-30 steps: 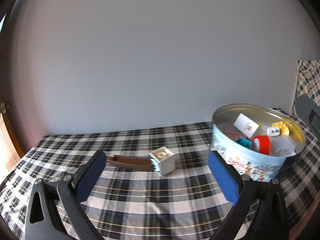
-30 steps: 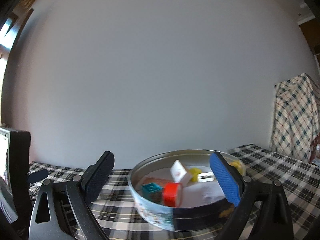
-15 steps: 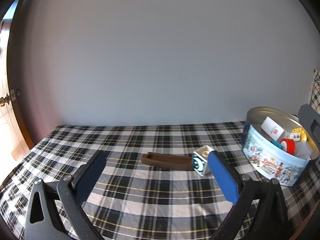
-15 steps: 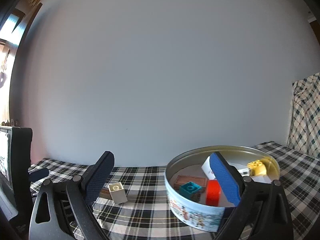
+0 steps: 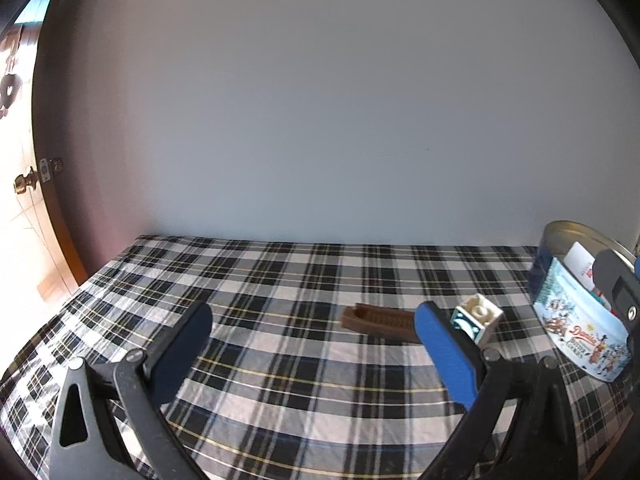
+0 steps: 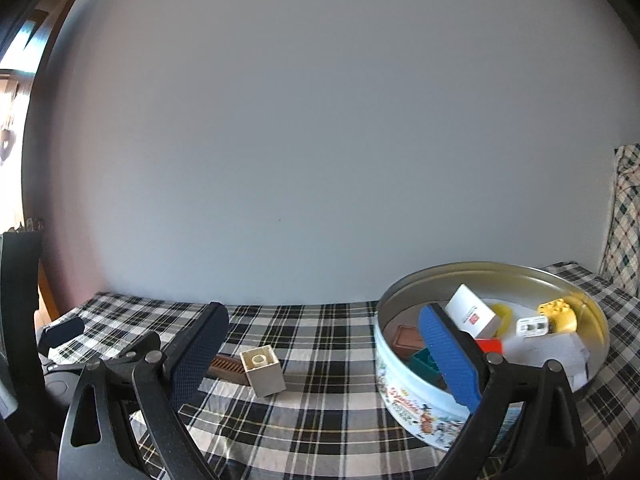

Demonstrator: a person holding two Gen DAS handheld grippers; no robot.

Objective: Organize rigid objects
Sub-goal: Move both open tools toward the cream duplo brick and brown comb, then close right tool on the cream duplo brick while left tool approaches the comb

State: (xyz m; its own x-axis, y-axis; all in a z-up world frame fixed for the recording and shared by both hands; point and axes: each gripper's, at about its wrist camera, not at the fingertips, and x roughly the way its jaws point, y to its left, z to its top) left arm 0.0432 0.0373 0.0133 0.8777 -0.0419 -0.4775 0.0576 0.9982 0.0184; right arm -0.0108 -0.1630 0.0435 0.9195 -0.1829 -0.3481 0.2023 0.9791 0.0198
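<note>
A white toy block (image 5: 478,317) (image 6: 263,369) stands on the plaid cloth beside a brown grooved toy piece (image 5: 380,322) (image 6: 227,368). A round printed tin (image 5: 576,330) (image 6: 412,394) at the right holds several toy bricks, among them a white box (image 6: 472,314), a yellow brick (image 6: 558,314) and a red one (image 6: 489,345). My left gripper (image 5: 312,350) is open and empty, with the brown piece and the block just beyond its right finger. My right gripper (image 6: 324,354) is open and empty; the block sits between its fingers, farther out.
The plaid cloth (image 5: 280,280) covers a surface against a plain grey wall. A door with a brass knob (image 5: 24,184) is at the far left. The left gripper's body (image 6: 60,336) shows at the left of the right wrist view. Plaid fabric (image 6: 626,216) hangs at right.
Both grippers have swung left. The tin has slid toward the right edge of each view, and the block and brown piece have come into the right wrist view. Both grippers stay open.
</note>
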